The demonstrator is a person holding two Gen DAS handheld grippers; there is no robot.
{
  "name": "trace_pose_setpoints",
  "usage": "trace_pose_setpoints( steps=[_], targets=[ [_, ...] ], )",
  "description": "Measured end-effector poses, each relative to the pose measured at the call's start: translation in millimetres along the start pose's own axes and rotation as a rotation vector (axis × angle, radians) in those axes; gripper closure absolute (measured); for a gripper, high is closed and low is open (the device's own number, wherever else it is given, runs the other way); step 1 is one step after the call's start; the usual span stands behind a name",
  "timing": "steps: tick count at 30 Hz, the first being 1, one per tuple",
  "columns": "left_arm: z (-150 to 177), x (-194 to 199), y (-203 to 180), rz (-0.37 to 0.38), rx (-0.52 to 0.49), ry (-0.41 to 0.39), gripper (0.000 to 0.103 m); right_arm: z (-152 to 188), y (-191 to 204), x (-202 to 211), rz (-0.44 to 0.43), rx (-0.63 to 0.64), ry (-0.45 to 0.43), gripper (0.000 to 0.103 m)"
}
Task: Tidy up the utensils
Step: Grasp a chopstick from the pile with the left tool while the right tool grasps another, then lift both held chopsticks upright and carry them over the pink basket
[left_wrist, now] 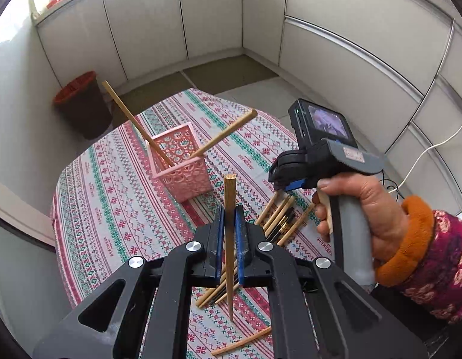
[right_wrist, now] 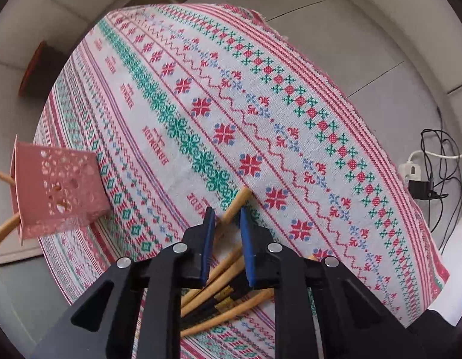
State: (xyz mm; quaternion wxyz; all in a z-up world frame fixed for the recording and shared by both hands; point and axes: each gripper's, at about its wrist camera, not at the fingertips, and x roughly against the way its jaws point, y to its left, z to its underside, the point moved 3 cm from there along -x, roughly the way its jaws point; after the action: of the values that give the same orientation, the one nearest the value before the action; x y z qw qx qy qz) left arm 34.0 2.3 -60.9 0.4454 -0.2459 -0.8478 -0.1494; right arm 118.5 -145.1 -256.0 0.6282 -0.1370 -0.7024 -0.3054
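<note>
A: Left gripper (left_wrist: 229,221) is pinching 1 wooden chopstick (left_wrist: 229,209) between its blue pads, held nearly upright above the patterned tablecloth (left_wrist: 111,209), thick end up and thin tip hanging free below.

B: Risk there?

A: Only a short stretch is clamped, so I judge the stick could pivot or slip on the way to the pink basket (left_wrist: 183,164), and its tip could snag in the lattice wall instead of dropping in.

B: And the right gripper (right_wrist: 228,227)?

A: Pointing down over the loose pile of chopsticks (right_wrist: 219,293) at the near right of the table. Its jaws stand narrowly apart around the end of 1 wooden stick; whether the pads press on it I cannot tell. Sticks lie crossed there, so it may drag a neighbour or pick up 2.

B: Basket contents?

A: 2 wooden chopsticks, leaning apart, 1 left and far, 1 right. It stands left of the pile, farther in. It looks light, so a knock could tip it.
</note>
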Motion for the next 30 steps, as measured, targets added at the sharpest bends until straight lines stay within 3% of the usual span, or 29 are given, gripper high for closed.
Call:
trace_pose_setpoints(
  steps=[7,13,17,30],
  targets=[
    [-6.0,24.8,7.2,-0.002,0.028,-0.062,0.097,-2.0,-15.1,29.2,-0.131,-0.029,-0.034,0.091],
    [-14.1,52.3,14.2,-0.017,0.057,-0.142,0.097,11.9,-15.0,106.8,-0.222,0.084,-0.179,0.092],
    [-18.5,70.7,19.4,-0.02,0.081,-0.2,0.097,24.0,-15.4,151.9,-0.236,0.18,-0.272,0.092],
    [-29.2,115.2,45.7,-0.043,0.19,-0.33,0.097,44.5,-21.8,293.5,-0.289,0.299,-0.615,0.096]
  ],
)
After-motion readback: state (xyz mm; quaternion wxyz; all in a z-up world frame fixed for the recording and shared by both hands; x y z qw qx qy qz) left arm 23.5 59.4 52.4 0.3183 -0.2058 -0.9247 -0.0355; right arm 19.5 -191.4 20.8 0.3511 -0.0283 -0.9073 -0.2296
